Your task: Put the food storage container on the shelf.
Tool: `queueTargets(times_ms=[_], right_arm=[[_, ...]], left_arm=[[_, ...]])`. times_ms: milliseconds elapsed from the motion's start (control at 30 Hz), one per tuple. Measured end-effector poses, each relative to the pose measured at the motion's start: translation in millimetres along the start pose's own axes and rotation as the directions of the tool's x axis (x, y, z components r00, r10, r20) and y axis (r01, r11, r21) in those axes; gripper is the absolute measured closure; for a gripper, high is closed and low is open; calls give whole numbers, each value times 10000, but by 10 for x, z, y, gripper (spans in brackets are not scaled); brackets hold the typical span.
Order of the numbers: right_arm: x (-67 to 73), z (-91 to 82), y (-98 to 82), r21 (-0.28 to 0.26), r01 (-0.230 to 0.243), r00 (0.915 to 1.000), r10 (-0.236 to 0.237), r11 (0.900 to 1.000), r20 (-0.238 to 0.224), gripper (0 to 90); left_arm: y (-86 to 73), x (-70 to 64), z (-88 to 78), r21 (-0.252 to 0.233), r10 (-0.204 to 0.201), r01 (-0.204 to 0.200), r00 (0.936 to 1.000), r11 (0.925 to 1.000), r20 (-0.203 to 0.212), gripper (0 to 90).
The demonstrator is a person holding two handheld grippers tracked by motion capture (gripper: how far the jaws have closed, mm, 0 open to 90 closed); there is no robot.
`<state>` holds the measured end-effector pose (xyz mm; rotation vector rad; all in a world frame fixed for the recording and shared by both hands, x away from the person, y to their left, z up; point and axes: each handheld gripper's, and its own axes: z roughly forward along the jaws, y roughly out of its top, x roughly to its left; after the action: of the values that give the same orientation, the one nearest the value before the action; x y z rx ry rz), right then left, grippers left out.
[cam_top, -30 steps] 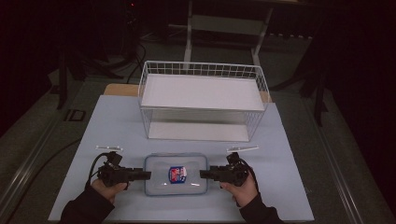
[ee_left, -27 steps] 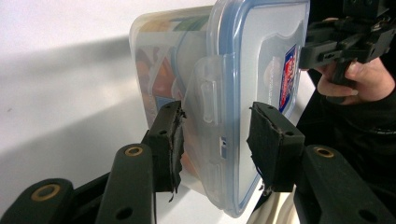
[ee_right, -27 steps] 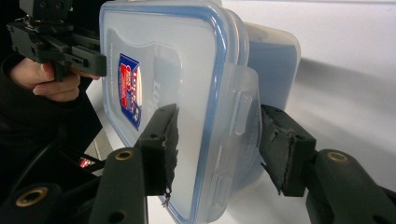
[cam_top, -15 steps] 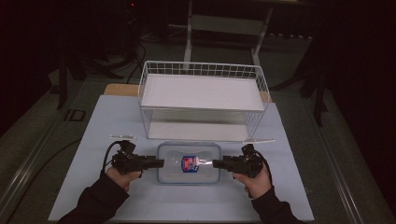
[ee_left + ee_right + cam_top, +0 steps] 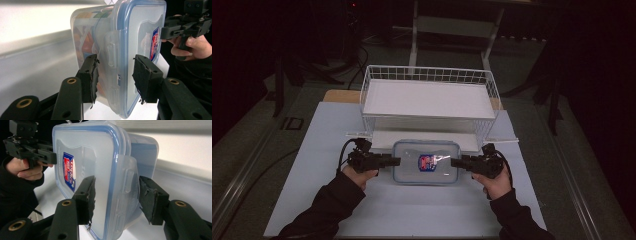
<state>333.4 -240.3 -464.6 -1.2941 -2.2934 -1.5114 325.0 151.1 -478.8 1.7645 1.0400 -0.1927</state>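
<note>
A clear plastic box (image 5: 426, 161) with a blue-rimmed snap lid and a red-and-blue label hangs level between my two grippers, just in front of the wire rack. My left gripper (image 5: 396, 161) is shut on the latch flap at its left end. At the right end, my right gripper (image 5: 455, 162) is shut on the other flap. In the left gripper view the box (image 5: 135, 32) shows coloured contents, and my own pads (image 5: 115, 75) press its end. The right gripper view has the box (image 5: 100, 157) edge-on between that gripper's pads (image 5: 117, 195).
A white wire rack (image 5: 427, 97) with a white shelf stands at the back of the pale table mat (image 5: 312, 150), close behind the box. Cables trail from both grippers. Dark floor and stand legs surround the table.
Both hands have carried the box away from the person toward the rack and a little upward. The grip on both ends is unchanged.
</note>
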Motion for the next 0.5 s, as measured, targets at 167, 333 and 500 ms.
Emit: queueTargets(times_ms=[167, 333, 500], right_arm=[[-163, -10, 64, -220, 192, 9998, -190, 9996, 89, 487], [-310, 11, 100, -237, 56, 9997, -51, 9997, 223, 487], [-438, 47, 133, -434, -151, 9994, 164, 9989, 296, 485]], left_arm=[[97, 68, 154, -89, 228, -228, 9997, 9997, -76, 551], [119, 157, 293, -281, 249, -250, 9997, 9993, -41, 550], [169, 206, 379, -472, 389, -399, 9990, 9981, -230, 549]])
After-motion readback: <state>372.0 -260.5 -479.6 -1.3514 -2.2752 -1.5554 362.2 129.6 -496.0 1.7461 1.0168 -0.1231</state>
